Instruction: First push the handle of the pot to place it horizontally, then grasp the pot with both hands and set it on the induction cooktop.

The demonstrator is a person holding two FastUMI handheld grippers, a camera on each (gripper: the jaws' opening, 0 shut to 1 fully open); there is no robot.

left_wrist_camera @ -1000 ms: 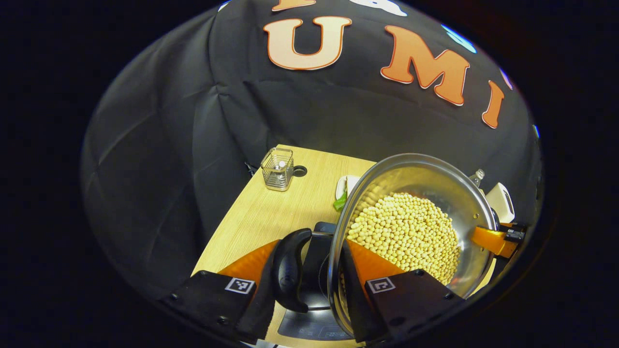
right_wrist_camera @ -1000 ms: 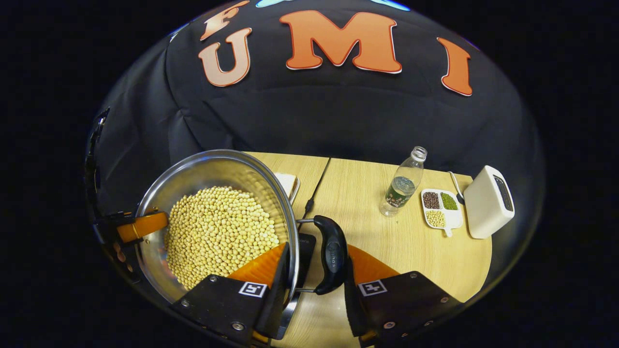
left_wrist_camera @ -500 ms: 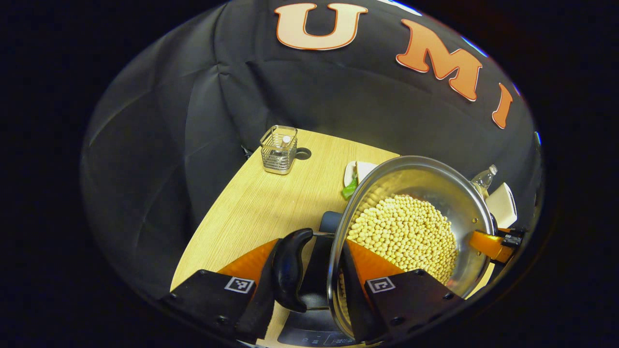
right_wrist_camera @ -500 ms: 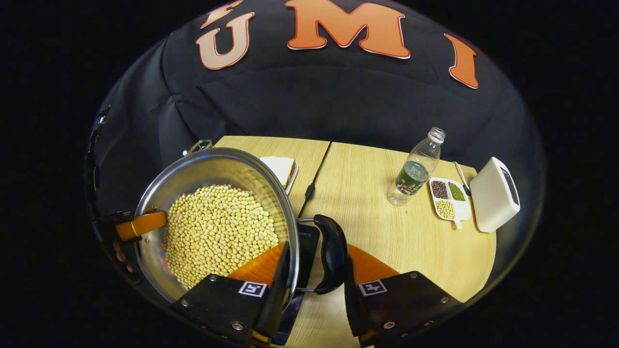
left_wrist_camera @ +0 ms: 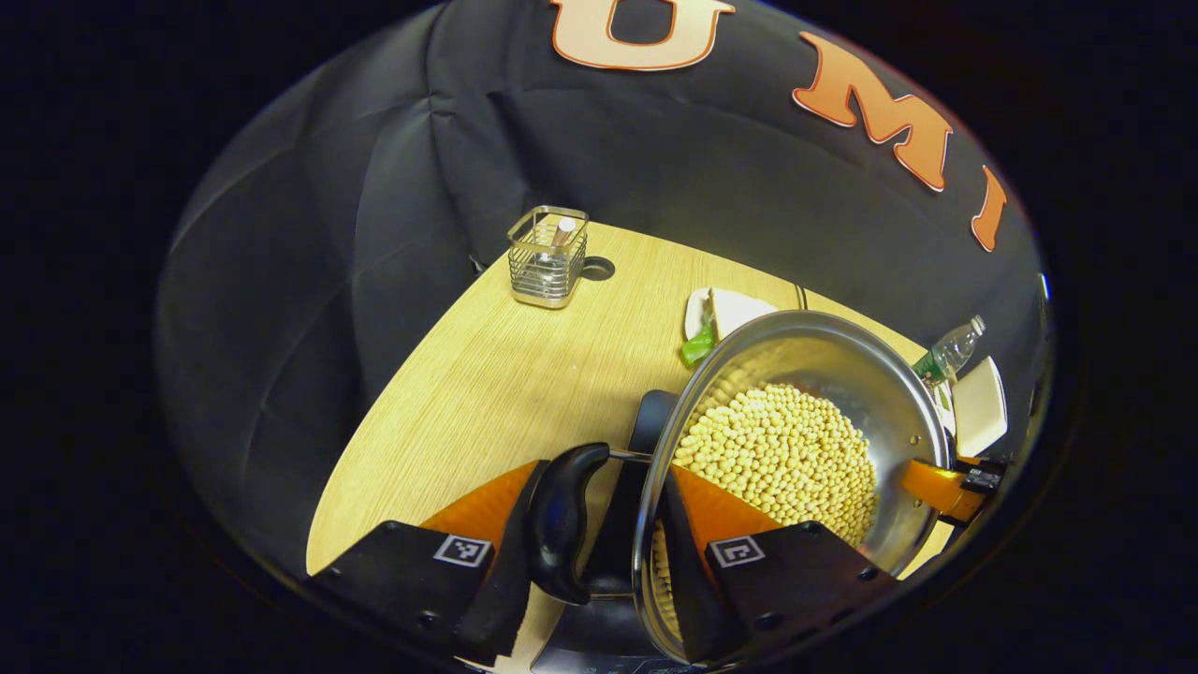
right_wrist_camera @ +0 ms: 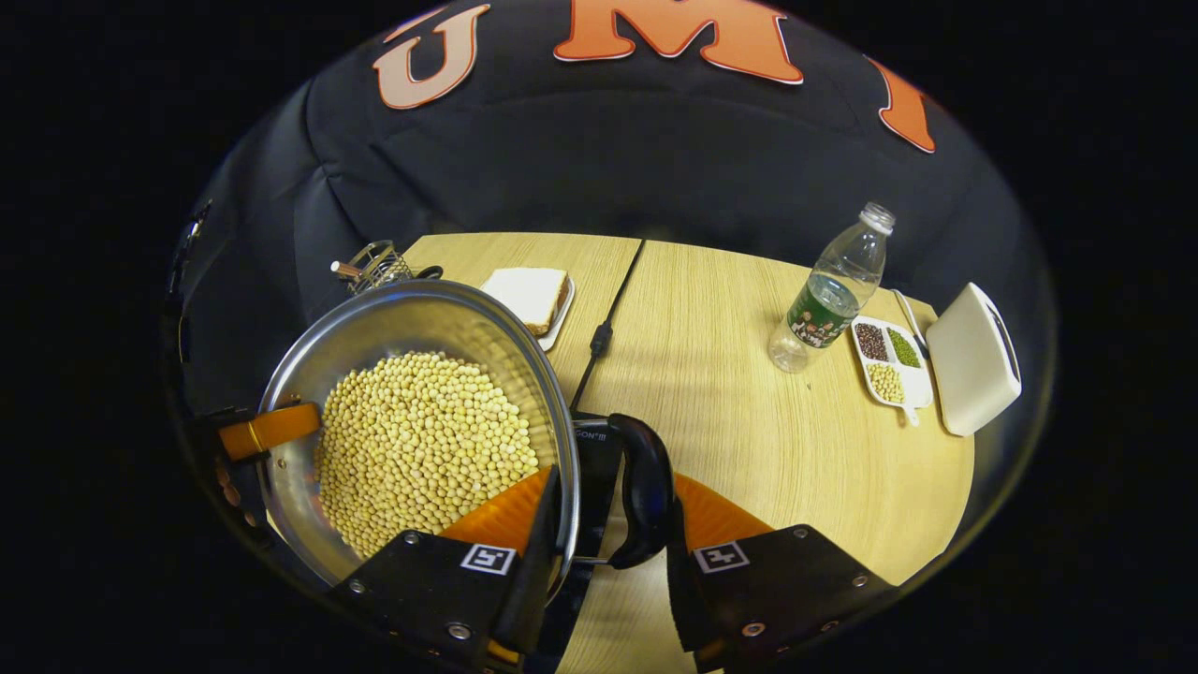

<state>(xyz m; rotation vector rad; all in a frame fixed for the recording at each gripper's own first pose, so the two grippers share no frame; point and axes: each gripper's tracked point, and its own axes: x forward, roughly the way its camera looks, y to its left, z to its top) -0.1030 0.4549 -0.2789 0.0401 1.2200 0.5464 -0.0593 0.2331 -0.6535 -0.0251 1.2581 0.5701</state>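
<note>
left gripper [left_wrist_camera: 599, 552]: clamped across the pot [left_wrist_camera: 796, 374] rim and its black side handle [left_wrist_camera: 562, 524], one finger inside against the soybeans [left_wrist_camera: 777, 459]. pot held above the dark induction cooktop [left_wrist_camera: 622, 524] on the wooden table [left_wrist_camera: 468, 393]; whether it touches cannot be told. right gripper [right_wrist_camera: 608, 552]: clamped likewise on the opposite handle [right_wrist_camera: 646, 501]. further right, a bottle [right_wrist_camera: 828, 295], a divided dish [right_wrist_camera: 889, 360] and a white box [right_wrist_camera: 973, 360].
</note>
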